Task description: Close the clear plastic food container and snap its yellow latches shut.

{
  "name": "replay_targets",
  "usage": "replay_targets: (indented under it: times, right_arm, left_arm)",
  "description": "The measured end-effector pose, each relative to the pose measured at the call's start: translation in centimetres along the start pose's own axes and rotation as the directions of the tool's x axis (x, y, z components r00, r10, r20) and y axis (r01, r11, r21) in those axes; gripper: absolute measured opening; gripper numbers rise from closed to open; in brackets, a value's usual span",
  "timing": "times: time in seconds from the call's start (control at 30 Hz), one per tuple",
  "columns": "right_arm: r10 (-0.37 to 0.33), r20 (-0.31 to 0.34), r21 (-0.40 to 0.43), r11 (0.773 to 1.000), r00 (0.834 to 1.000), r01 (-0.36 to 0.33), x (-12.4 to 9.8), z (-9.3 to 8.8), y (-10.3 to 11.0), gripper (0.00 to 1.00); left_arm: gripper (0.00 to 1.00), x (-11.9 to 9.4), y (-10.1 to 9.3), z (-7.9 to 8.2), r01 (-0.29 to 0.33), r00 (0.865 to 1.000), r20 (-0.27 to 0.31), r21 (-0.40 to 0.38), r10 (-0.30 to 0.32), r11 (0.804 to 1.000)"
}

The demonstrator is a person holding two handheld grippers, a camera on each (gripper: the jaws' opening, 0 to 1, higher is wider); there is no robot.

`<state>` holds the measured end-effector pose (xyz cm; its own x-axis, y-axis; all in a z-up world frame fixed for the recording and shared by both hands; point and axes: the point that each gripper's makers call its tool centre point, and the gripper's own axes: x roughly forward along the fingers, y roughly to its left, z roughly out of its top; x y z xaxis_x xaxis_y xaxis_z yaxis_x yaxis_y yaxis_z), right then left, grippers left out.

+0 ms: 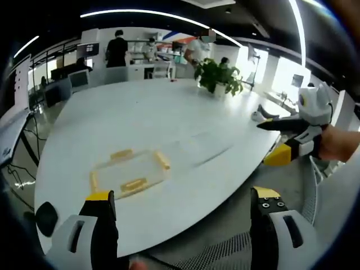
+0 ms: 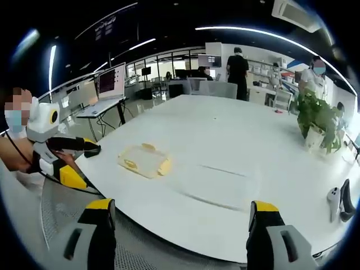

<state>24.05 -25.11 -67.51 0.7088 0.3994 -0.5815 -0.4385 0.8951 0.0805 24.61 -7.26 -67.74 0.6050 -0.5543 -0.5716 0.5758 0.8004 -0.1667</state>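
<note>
Clear container (image 1: pixel 130 173) w/ 4 yellow latches (image 1: pixel 162 160) sits on white table (image 1: pixel 169 118), near its edge. Left gripper (image 1: pixel 183 202) and right gripper (image 2: pixel 179 212) both spread wide, holding nothing, well apart from container. Potted plant (image 2: pixel 316 121) at far side.

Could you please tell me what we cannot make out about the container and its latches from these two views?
- Clear container: small and far off in both views; whether its lid is seated cannot be told.
- Yellow latches: blurred in the left gripper view, tiny in the right gripper view; snapped or loose is unclear.
- Container contents: too small to see.
- Left gripper and right gripper: jaw bases cut off by the bottom edges.
</note>
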Motion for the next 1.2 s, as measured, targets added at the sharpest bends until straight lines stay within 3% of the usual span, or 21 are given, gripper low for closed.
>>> replay_targets:
  times: [1.2]
  right_arm:
    - [0.022, 0.000, -0.008, 1.000, 1.000, -0.022, 0.12, 0.21, 0.36, 0.98]
  left_arm:
    - [0.98, -0.39, 0.63, 0.49, -0.005, 1.000, 0.024, -0.034, 0.005, 0.999]
